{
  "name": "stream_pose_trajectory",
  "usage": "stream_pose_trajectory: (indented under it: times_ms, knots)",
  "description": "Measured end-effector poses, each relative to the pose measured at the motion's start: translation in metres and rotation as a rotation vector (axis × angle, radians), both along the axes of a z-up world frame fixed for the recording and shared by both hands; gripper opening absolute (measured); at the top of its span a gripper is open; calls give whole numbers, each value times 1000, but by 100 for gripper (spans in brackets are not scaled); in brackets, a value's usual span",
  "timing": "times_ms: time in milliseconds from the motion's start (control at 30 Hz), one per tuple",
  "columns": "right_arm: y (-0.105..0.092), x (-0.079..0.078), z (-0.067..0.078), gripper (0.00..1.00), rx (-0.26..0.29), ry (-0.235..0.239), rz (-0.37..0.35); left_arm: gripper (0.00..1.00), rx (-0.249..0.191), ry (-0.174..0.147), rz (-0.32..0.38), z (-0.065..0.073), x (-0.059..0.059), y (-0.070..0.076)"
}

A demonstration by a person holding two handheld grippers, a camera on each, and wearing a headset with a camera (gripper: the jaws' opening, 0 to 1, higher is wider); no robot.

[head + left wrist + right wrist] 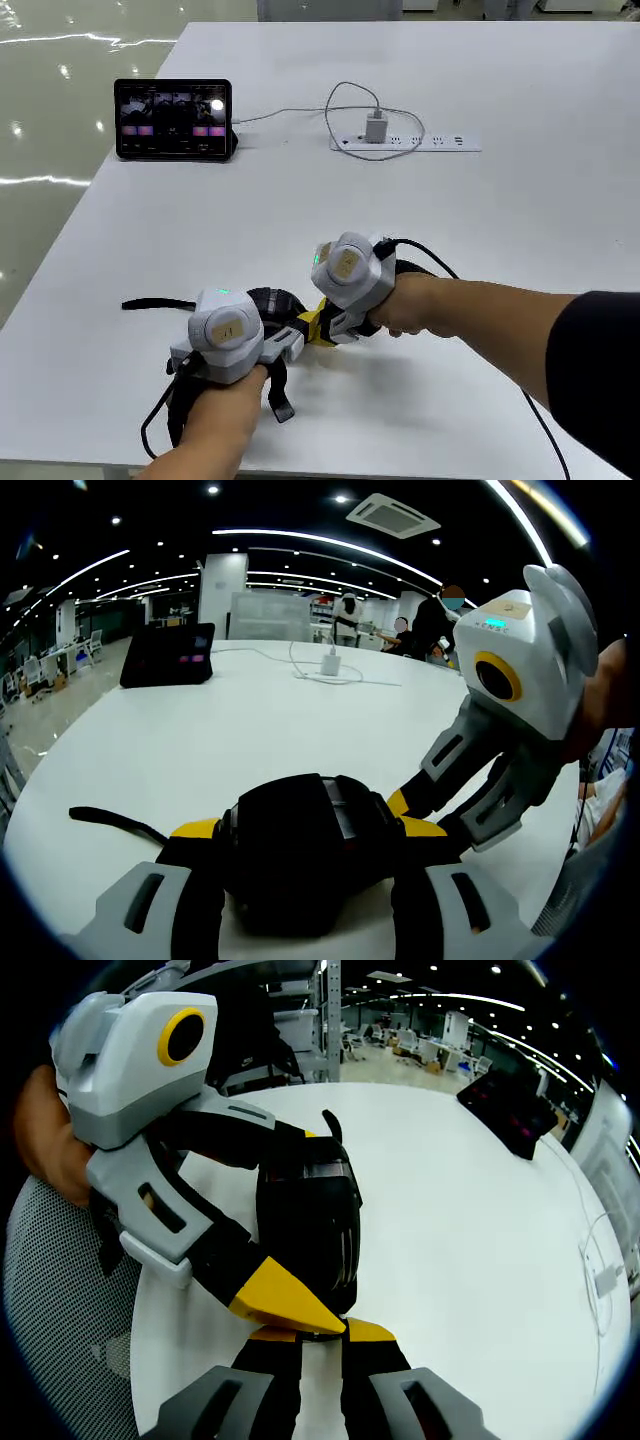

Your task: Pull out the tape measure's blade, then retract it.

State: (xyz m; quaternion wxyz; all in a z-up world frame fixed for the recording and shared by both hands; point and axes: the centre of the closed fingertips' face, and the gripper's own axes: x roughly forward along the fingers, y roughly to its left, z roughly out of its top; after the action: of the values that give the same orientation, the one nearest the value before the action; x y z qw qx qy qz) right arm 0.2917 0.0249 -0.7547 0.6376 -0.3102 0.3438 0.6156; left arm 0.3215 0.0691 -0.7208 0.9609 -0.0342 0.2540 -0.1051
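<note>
Tape measure (pixel 305 1210), a black round plastic case on the white table (pixel 480 220), is clamped by the left gripper (pixel 308 832), while the right gripper (pixel 320 1335), facing it at the case's mouth, is pressed nearly together, presumably on the blade tip, for an outward pull.

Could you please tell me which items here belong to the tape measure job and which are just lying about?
In the job: tape measure, left gripper, right gripper.
Lying about: tablet, power strip, charger.

Tape measure (pixel 278 303) on table (pixel 500 220), tablet (pixel 173 119) and power strip (pixel 440 143) behind.
</note>
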Motion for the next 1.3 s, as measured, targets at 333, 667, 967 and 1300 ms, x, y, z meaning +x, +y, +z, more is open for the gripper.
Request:
stream_pose_trajectory:
  times_ms: [333, 667, 967, 1300]
  knots:
    - [0, 0, -1, 12, -11, -34, 12, 65, 14, 13, 2, 0, -2, -1]
    - [0, 0, -1, 12, -10, -44, -14, 65, 13, 64, -21, -2, -1, -1]
    - [-9, 0, 7, 15, 6, -33, -80, 63, -25, 107, -56, 3, -1, 0]
    - [-36, 1, 19, 21, 40, -33, -151, 68, 35, 99, -202, 15, 3, 3]
